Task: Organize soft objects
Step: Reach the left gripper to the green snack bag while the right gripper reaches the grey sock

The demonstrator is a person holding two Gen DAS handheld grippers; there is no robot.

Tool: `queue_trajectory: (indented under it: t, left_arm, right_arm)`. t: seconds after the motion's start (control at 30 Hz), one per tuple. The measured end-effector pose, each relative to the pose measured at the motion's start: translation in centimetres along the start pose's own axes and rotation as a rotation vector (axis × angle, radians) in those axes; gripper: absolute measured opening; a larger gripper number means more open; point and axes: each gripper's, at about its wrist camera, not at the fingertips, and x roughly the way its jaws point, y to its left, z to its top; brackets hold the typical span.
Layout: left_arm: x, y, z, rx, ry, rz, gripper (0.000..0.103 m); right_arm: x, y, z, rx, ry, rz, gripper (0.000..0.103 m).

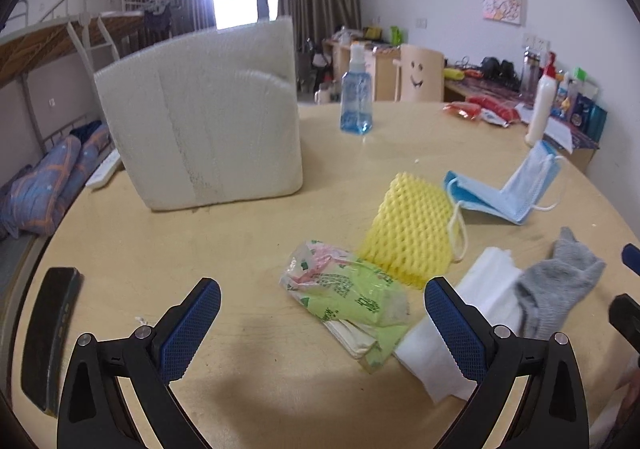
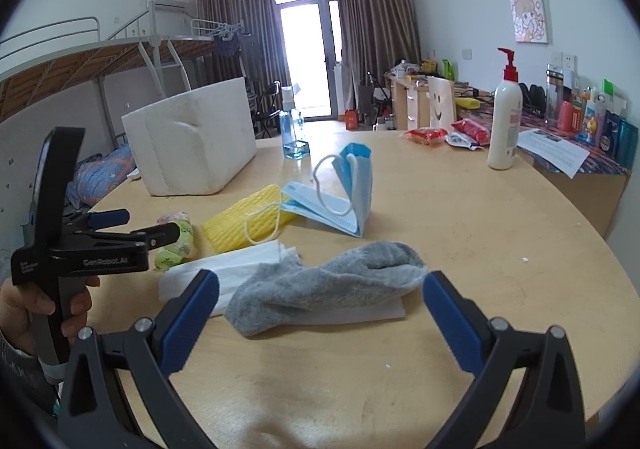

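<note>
- Our left gripper (image 1: 322, 299) hangs spread wide over the round wooden table (image 1: 240, 233), empty, the green tissue packet (image 1: 352, 299) lying between its blue pads.
- Our right gripper (image 2: 320, 295) is likewise spread apart and grasps nothing; the grey sock (image 2: 320, 289) lies just ahead between its fingers, draped over white folded tissue (image 2: 240, 269).
- The yellow foam net (image 1: 412, 229) touches the tissue packet; a blue face mask (image 1: 500, 189) stands half folded just beyond it.
- The white foam box (image 1: 204, 117) stands well apart at the table's far left, near a blue spray bottle (image 1: 356, 97).
</note>
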Motion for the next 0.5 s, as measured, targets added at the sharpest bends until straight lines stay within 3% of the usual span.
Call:
queue_trajectory:
  t: [0.3, 0.5]
  left_arm:
    - [2.1, 0.1, 0.2, -0.034, 0.102, -0.011, 0.096]
    - [3.1, 0.1, 0.0, -0.041, 0.163, -0.039, 0.075]
  right_arm:
    - [0.9, -0.3, 0.2, 0.003, 0.016, 0.011, 0.103]
    - [1.8, -0.5, 0.3, 0.005, 0.052, 0.006, 0.103]
